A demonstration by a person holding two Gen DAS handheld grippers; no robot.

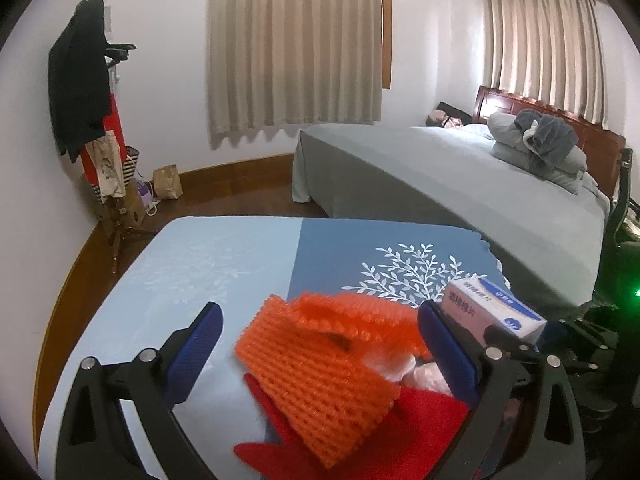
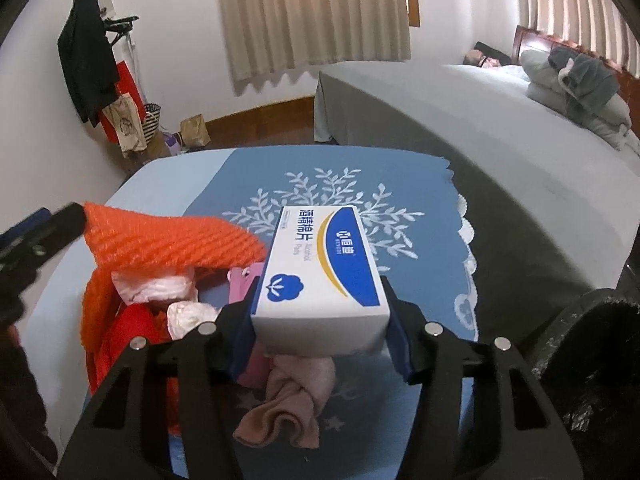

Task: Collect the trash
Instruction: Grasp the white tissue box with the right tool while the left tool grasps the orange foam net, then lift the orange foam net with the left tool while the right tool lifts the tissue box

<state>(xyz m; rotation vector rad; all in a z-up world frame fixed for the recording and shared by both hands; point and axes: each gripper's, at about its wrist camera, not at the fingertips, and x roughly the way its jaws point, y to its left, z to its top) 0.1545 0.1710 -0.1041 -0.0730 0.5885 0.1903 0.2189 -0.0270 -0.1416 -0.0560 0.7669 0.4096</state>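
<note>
- My right gripper (image 2: pixel 320 330) was clamped on the white-and-blue alcohol pad box (image 2: pixel 320 264); both blue pads met its long sides near the end facing the camera, so the box pointed away over the table.
- I judged the hold across the narrow width deliberate: the carton is light and rigid, and its flat sides give the pads a square seat.
- The box appeared lifted clear of the blue leaf-print tablecloth (image 2: pixel 420 184), with a rolled pink cloth (image 2: pixel 292 396) showing directly beneath it.
- My left gripper (image 1: pixel 320 344) stood wide apart, its jaws straddling the orange foam net (image 1: pixel 320 368) without pressing on it; nothing was held there.
- The net lay draped over a heap of crumpled white tissue (image 2: pixel 156 288) and red plastic sheet (image 1: pixel 400 440), near the table's near edge. I judged these the remaining trash, gathered in one pile so they could be taken together.
- In the left view the box sat just right of the net, close to my left gripper's right finger; contact between them could not be determined.
- No bin or bag for the trash was visible in either view.
- Risk noted: the net is soft and springy and may slip a shallow pinch.
</note>
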